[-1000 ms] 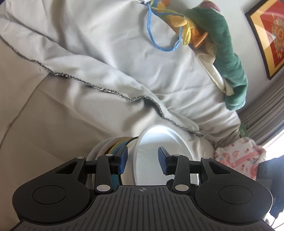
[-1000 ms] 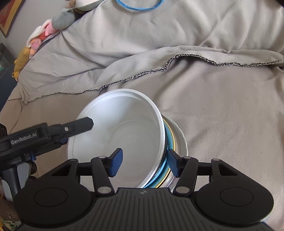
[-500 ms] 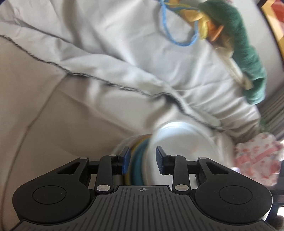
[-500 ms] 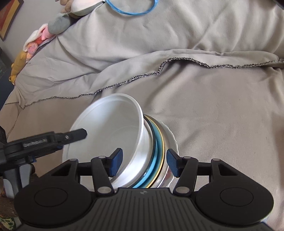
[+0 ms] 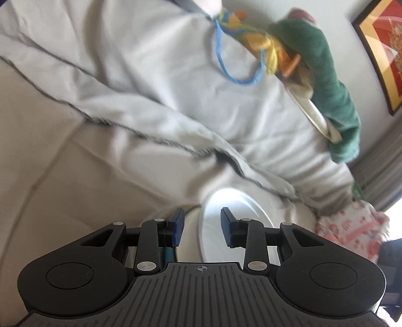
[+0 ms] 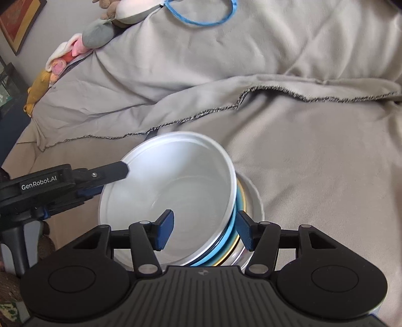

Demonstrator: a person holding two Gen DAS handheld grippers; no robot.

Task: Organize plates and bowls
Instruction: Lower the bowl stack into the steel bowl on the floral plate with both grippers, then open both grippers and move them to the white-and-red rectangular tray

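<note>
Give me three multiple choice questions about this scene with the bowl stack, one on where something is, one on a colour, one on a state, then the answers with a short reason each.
1. Where does the white bowl sit?
A. On top of the stack of dishes
B. Alone on the wall shelf
C. Under a green towel

2. What colour is the cord loop lying on the grey blanket?
A. Red
B. Blue
C. Black

3. How does the right gripper stand?
A. Shut on a spoon
B. Out of view
C. Open, straddling the near rim of the stack

Answers:
1. A, blue and yellow rims show beneath the white bowl in the right wrist view.
2. B, the loop near the top edge is bright blue.
3. C, its blue pads stand well apart, one inside the bowl and one outside the stack.
</note>
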